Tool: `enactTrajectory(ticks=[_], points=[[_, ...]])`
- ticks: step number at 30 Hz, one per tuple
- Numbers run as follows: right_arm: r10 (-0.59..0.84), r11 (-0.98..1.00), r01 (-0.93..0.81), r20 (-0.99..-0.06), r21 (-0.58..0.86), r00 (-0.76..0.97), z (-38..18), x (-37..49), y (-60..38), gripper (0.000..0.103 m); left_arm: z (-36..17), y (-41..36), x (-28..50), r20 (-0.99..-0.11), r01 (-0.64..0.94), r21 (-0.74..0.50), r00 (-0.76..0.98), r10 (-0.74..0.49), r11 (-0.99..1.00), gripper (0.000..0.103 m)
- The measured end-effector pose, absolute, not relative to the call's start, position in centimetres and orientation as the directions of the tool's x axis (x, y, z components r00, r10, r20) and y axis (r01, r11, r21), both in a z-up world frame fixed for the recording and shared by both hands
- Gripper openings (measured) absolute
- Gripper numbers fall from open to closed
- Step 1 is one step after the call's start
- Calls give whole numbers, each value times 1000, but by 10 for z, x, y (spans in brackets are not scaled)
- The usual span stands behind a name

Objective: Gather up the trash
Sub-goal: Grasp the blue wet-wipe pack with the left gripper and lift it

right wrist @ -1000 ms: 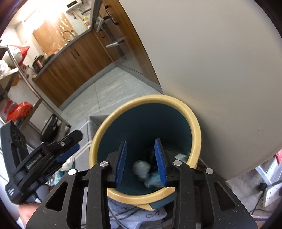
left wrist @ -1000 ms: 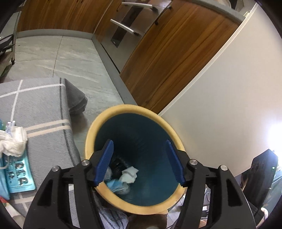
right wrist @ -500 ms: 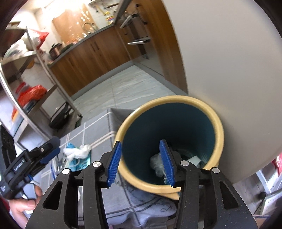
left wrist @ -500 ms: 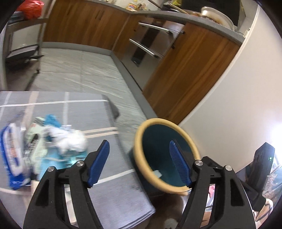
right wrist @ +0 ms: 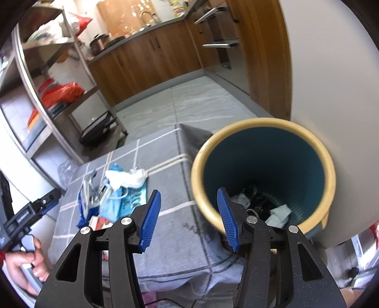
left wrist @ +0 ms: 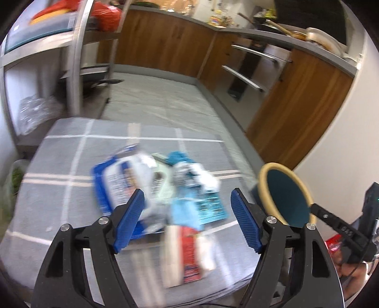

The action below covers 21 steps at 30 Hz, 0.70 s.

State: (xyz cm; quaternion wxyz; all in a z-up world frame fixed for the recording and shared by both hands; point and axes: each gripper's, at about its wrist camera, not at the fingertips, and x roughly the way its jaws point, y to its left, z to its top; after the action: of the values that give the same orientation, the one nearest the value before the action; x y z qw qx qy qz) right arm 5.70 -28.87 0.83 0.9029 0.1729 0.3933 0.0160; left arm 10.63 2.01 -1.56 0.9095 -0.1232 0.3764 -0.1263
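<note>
My left gripper has its jaws spread wide with nothing between the blue pads. My right gripper is also parted and holding nothing, its fingers pointing forward and down. My left hand wraps the left gripper's handle.

Motion blur smears the trash pile at the left wrist view's centre; its labels are unreadable.

domestic kitchen — wooden cabinets, grey countertop, sink tap, steel shelving rack, tiled floor.
</note>
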Motion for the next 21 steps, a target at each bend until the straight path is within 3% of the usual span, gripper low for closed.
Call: enactTrajectory(ticks=[7, 13, 21], points=[[194, 950, 52, -716, 307, 671, 7, 61, -260, 52, -34, 62, 121, -699, 43, -301, 670, -250, 953, 75], [214, 956, 12, -724, 293, 655, 6, 65, -238, 53, -43, 40, 152, -733, 6, -280, 644, -218, 960, 81], [223, 954, 10, -728, 301, 649, 4, 65, -236, 52, -68, 1, 200, -827, -82, -77, 561, -18, 994, 80]])
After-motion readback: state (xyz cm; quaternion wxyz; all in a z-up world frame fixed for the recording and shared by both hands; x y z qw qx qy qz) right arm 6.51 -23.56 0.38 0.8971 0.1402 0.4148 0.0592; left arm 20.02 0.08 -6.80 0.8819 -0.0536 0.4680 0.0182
